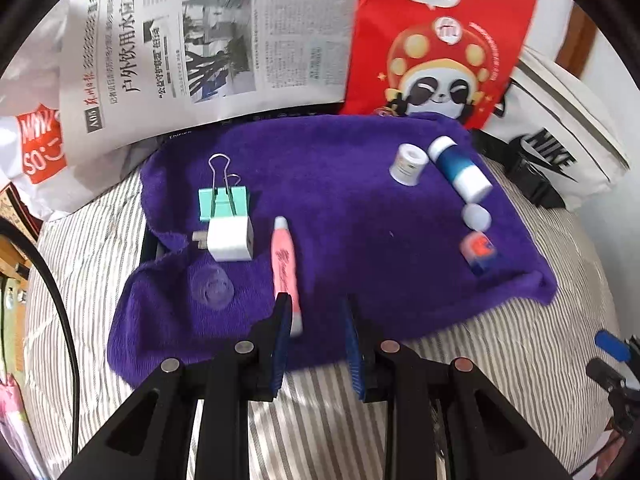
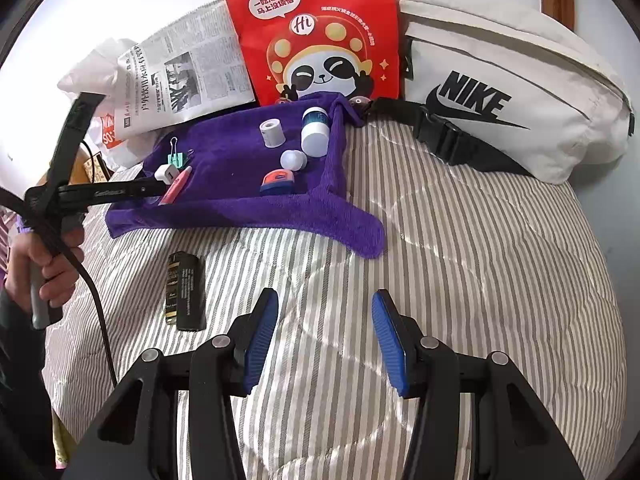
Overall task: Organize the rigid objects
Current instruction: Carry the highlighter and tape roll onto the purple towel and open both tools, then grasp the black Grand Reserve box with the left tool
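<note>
The left gripper hangs over the near edge of the purple towel, its jaws a narrow gap apart and empty; the pink pen lies just beside the left pad, free of it. The right gripper hovers over the striped quilt, jaws about a third open, nothing between them.

Risks, as a judgement: the pen sits so close to the left pad that a sideways drift could nudge it and roll it off the towel's near edge. The towel is soft and rumpled, so round things, such as the white ball and the blue bottle lying on its side, may roll if the cloth gets tugged. The clear cup is hard to see against the purple and could be knocked.

On the towel, counted: one pen, one white plug, one green clip, one clear cup, one white roll, one blue bottle, one ball, one orange-and-blue piece. One black tube lies on the quilt, apart, near the right gripper.
</note>
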`<state>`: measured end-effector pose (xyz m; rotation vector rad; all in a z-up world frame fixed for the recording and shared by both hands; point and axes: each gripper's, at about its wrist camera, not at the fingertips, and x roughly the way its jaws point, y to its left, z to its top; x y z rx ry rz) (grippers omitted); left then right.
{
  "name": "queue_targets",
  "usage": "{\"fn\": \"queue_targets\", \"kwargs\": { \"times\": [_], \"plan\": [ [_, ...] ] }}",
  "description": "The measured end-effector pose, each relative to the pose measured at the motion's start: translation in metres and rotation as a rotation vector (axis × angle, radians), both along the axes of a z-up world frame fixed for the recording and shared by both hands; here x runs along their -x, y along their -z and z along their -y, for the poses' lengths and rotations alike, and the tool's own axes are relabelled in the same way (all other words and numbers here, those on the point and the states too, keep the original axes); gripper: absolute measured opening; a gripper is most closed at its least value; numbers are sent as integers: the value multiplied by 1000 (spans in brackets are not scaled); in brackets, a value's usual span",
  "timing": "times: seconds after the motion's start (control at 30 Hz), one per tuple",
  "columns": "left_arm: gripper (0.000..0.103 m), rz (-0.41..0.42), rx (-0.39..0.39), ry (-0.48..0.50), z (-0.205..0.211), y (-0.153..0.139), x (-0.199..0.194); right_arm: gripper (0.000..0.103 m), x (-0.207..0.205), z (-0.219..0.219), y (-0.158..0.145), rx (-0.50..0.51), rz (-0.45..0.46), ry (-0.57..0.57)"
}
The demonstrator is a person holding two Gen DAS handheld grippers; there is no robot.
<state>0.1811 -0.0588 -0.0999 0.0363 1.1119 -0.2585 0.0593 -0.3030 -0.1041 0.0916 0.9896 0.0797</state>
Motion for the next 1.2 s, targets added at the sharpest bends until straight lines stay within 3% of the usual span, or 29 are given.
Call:
{"fn": "queue_targets", "kwargs": {
  "times": [0.53, 0.67, 0.83, 0.97, 1.13, 1.17, 1.2],
  "plan": [
    [26, -100, 89, 33, 41, 30, 62, 49, 32, 6, -2, -26, 3, -16],
    [33, -106, 67, 37, 54, 33, 62, 49, 39, 5, -3, -21, 6, -16],
    [35, -55, -56, 94, 69, 34, 73, 49, 42, 5, -1, -33, 4, -13],
    [42, -40, -92, 101, 61, 32, 84, 49, 44, 4, 3, -34, -6, -17],
    [42, -32, -76, 84, 56, 31, 85, 49, 43, 2, 8, -29, -26, -20],
    [39, -23, -81, 88, 58, 31, 86, 49, 42, 1, 10, -27, -30, -20],
    [27, -19, -74, 96, 60, 31, 86, 49, 41, 0, 11, -26, -34, -20]
  ]
}}
